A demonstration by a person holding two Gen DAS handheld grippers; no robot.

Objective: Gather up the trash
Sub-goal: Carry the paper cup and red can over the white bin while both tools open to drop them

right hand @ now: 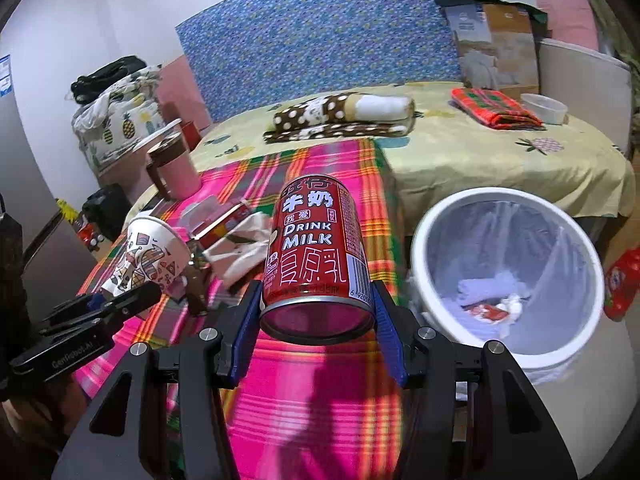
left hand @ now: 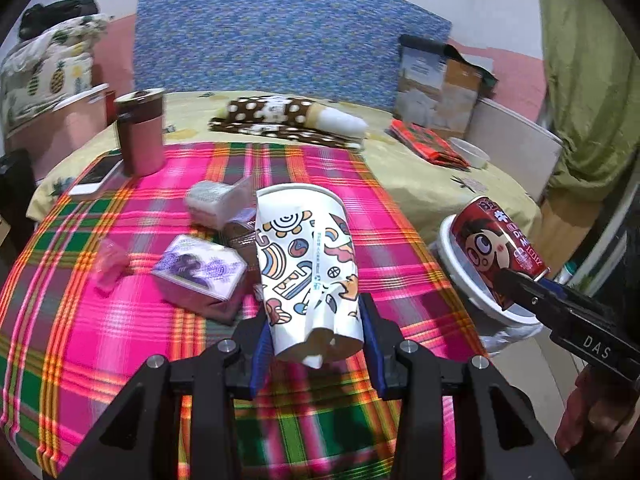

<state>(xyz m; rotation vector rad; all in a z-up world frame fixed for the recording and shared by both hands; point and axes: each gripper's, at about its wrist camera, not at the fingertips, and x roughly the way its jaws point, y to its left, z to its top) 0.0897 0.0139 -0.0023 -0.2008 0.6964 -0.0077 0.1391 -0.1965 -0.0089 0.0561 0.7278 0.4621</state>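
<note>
A crumpled, printed paper cup [left hand: 308,276] is clamped between the ribbed blue pads of the left gripper [left hand: 316,344]. A smooth red cylindrical milk can [right hand: 318,256] is gripped by the right gripper [right hand: 316,332]; just right of it stands a round white bin [right hand: 508,276], plastic-lined.

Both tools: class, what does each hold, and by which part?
Left tool clamps the crumpled paper cup by its base end; right tool clamps the red milk can by its lower sides.

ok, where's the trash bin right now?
Right wrist view, lower right: the white round plastic-lined bin stands on the floor beside the plaid-covered table, right of the red milk can.
</note>
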